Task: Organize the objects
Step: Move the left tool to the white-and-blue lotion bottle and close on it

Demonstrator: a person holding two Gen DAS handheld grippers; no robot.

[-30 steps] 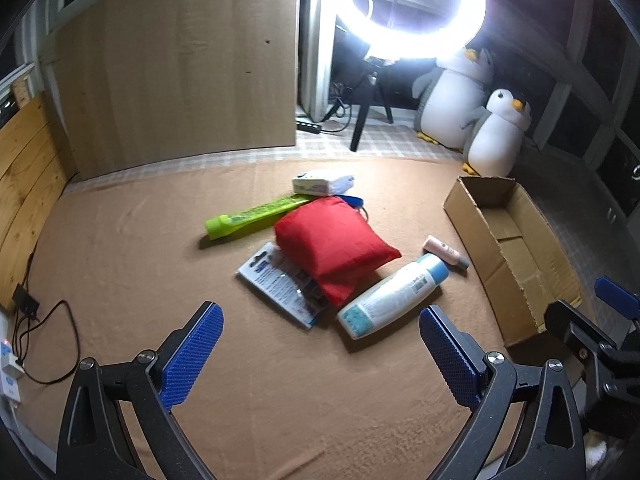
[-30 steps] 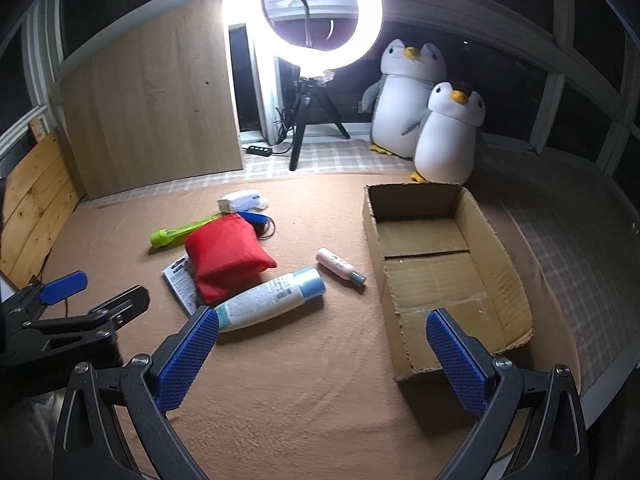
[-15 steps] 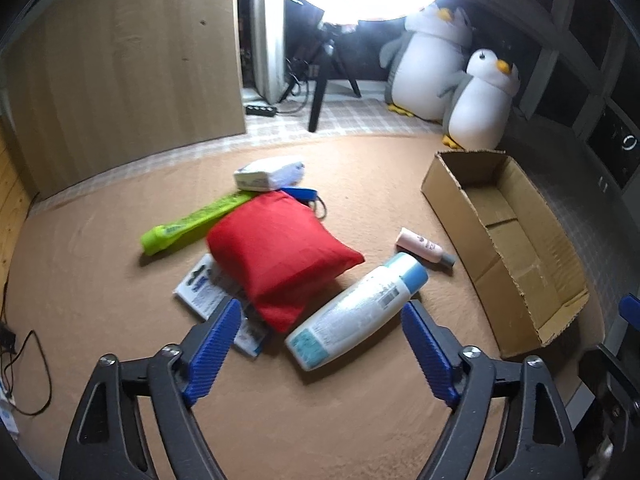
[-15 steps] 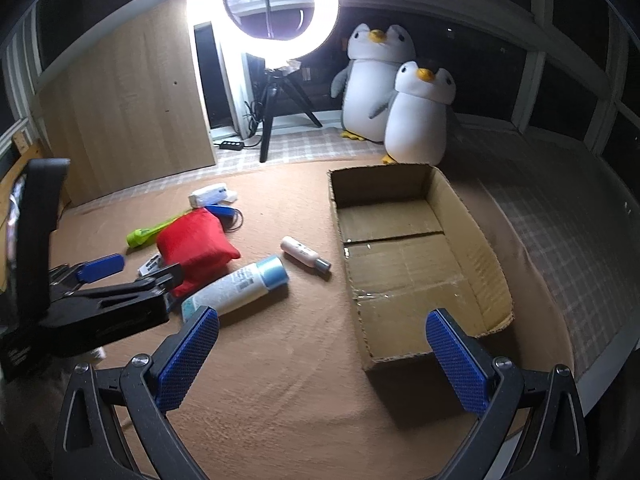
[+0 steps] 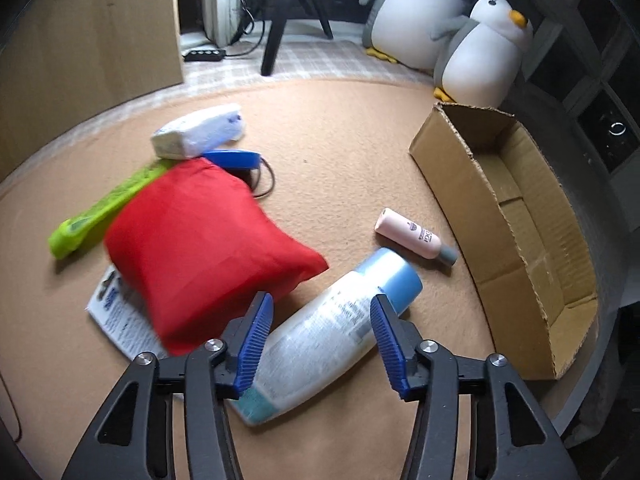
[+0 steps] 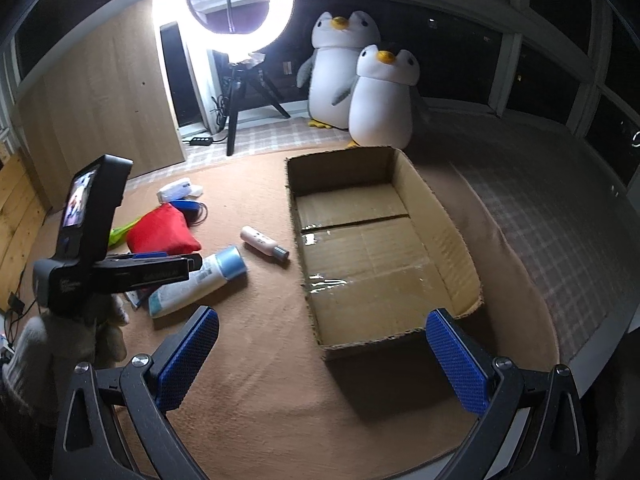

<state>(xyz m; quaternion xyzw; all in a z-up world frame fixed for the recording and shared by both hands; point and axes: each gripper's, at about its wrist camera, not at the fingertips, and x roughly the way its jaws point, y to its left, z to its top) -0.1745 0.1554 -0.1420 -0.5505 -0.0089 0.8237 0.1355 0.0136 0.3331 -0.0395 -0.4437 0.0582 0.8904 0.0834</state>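
A white bottle with a blue cap [image 5: 332, 332] lies on the tan carpet, partly tucked under a red pouch [image 5: 200, 248]. My left gripper [image 5: 320, 340] points down over it with the bottle between its blue pads; the jaws are closing and I see no firm press. From the right wrist view, the left gripper [image 6: 188, 264] hovers over the bottle [image 6: 212, 276]. A small pink tube [image 5: 412, 236] lies between the bottle and an open cardboard box [image 5: 472, 160]. My right gripper [image 6: 322, 356] stands wide open and holds nothing, above the box's near wall [image 6: 360, 346].
A green packet [image 5: 100, 212], a white tissue pack [image 5: 200, 132], a blue object with a cord [image 5: 236, 158] and a printed card [image 5: 116, 312] surround the pouch. Two plush penguins [image 6: 360, 88] and a ring light on a tripod [image 6: 236, 0] stand behind. A gloved hand [image 6: 40, 340] holds the left gripper.
My left gripper has dropped and moved forward onto the bottle, and its jaws have narrowed from wide open to straddling it. The right gripper has drifted a little towards the box.
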